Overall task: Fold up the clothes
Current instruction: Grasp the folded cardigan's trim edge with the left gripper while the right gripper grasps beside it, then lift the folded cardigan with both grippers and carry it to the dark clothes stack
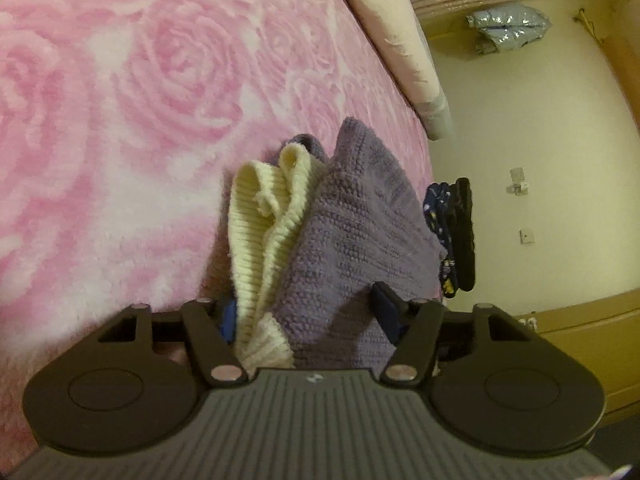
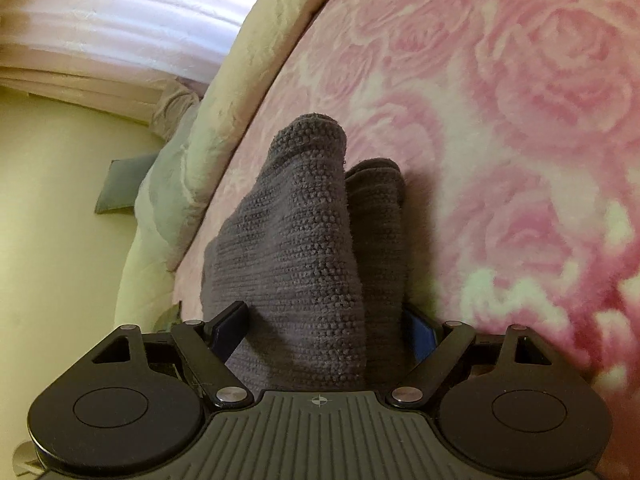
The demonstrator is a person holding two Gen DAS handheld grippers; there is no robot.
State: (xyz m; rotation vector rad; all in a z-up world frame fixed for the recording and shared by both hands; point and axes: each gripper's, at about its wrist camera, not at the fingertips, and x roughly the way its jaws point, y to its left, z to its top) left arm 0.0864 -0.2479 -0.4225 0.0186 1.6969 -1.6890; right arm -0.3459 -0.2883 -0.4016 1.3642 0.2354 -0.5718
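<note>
A purple knit sweater [image 1: 352,232] with a cream ribbed hem [image 1: 264,216] hangs bunched over the pink rose-patterned bed cover [image 1: 120,100]. My left gripper [image 1: 308,312] is shut on it, gripping both the purple knit and the cream rib between its blue-padded fingers. In the right wrist view the same sweater [image 2: 304,248] looks dark grey-purple and folds up in two ridges. My right gripper [image 2: 328,332] is shut on that bunch of knit. Both grippers hold the cloth lifted above the bed cover [image 2: 500,120].
A cream pillow or duvet edge [image 1: 404,40] runs along the bed's side, and shows in the right wrist view [image 2: 248,60]. Beyond it is pale floor [image 1: 540,140] with a silver-blue bundle [image 1: 508,26] and dark clothing [image 1: 456,236]. A grey cushion [image 2: 120,188] lies on the floor.
</note>
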